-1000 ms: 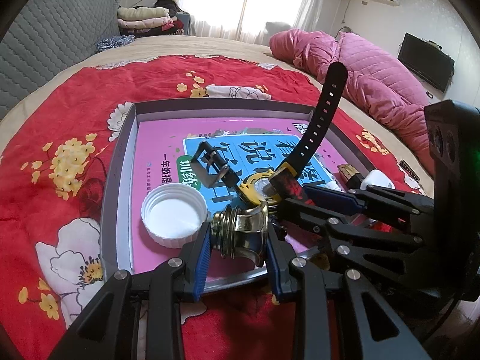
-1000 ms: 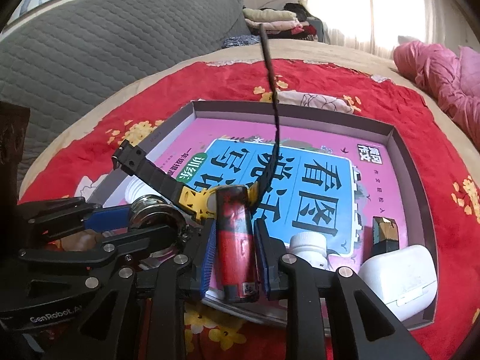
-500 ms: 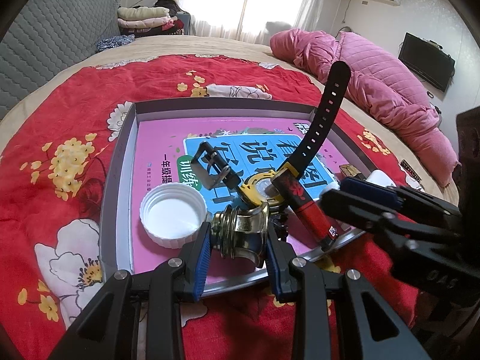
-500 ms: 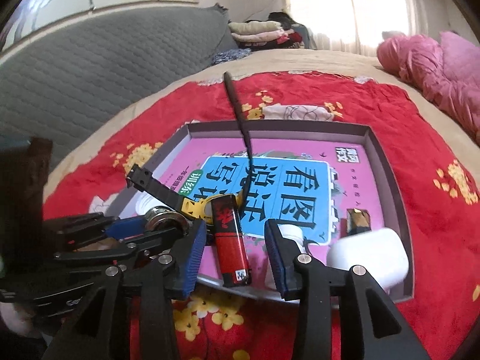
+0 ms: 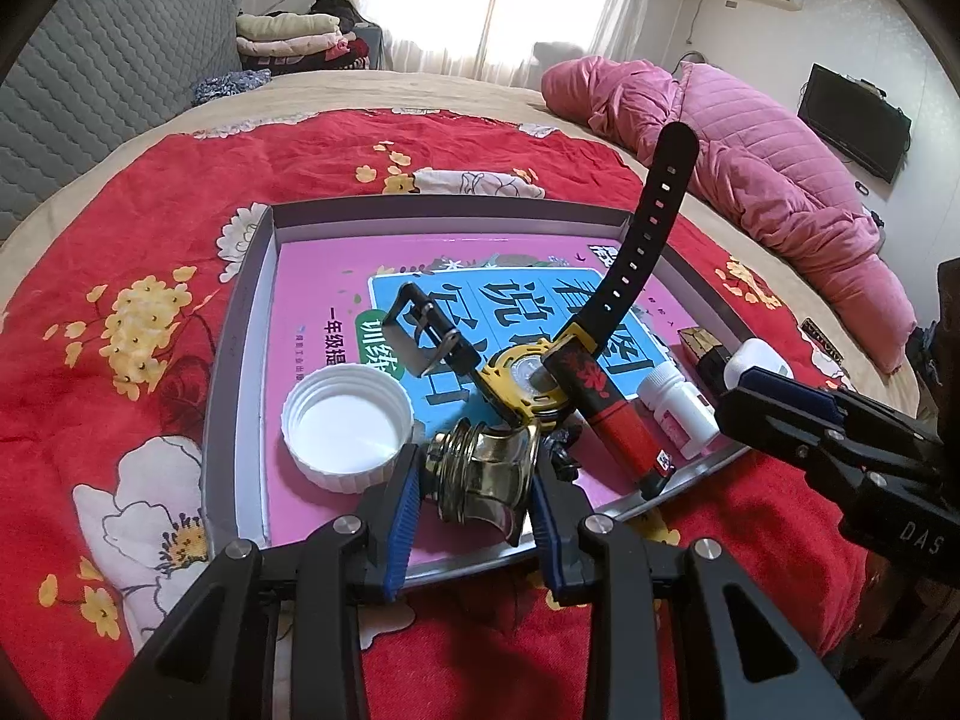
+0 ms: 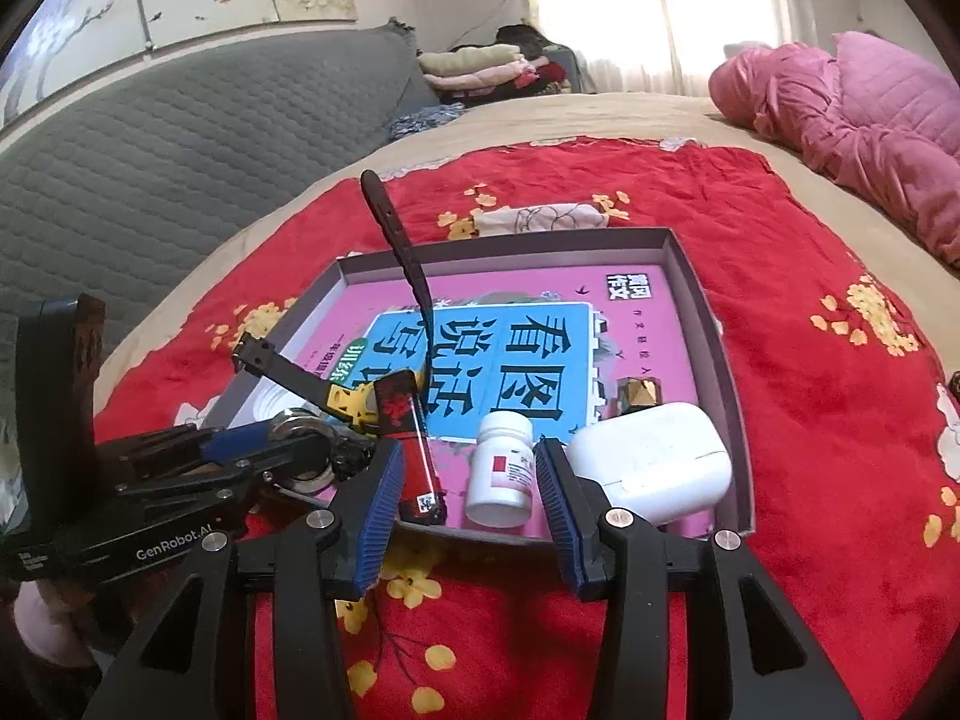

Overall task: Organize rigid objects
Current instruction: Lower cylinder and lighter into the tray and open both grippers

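Two grippers work at the near rim of the grey tray (image 5: 240, 324) on the red floral blanket (image 5: 120, 210). The left gripper (image 5: 474, 483) clamps a brass fitting (image 5: 486, 474) just inside that rim, beside the white cap (image 5: 348, 426). The right gripper (image 6: 465, 480) holds nothing, its jaws opening; the red-black lighter (image 6: 414, 456) and white pill bottle (image 6: 501, 468) lie in the tray beyond them. The yellow watch (image 5: 528, 378) lies mid-tray; the white earbud case (image 6: 651, 468) fills the tray's near right corner.

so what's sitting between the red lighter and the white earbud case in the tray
A small white pill bottle lies between the red lighter and the white earbud case; the right wrist view shows it best.
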Tool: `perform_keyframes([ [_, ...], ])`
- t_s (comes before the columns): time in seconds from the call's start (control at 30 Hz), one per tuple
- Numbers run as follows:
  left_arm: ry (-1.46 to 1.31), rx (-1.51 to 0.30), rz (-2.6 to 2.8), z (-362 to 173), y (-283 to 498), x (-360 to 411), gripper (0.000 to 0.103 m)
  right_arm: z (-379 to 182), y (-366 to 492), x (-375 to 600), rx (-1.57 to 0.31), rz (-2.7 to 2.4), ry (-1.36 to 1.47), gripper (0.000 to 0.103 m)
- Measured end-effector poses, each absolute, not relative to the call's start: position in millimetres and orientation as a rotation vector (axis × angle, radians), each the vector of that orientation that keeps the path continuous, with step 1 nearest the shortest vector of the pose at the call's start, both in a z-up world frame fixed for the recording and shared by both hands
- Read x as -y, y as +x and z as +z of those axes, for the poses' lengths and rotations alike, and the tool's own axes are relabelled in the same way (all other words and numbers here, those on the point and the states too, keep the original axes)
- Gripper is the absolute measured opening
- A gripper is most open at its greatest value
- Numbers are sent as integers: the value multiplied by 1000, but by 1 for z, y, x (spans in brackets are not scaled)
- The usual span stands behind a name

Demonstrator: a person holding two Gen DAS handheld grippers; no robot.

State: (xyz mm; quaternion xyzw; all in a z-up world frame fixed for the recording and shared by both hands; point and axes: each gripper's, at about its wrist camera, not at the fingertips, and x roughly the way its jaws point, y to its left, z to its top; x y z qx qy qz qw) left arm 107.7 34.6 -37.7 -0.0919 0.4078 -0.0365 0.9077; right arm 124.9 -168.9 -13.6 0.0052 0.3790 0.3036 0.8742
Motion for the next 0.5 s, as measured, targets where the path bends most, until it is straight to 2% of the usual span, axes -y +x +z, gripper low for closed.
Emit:
perform_keyframes([
  [0.17, -189, -838, -63, -37, 104, -37, 42, -10, 120, 168, -778, 629, -13, 54],
  [0.43, -184, -829, -56, -34, 97, -37, 43, -4, 116, 176, -769, 609, -1, 55],
  [0.5, -184, -827, -51, -34, 95, -38, 47, -3, 115, 177, -766, 606, -1, 56],
])
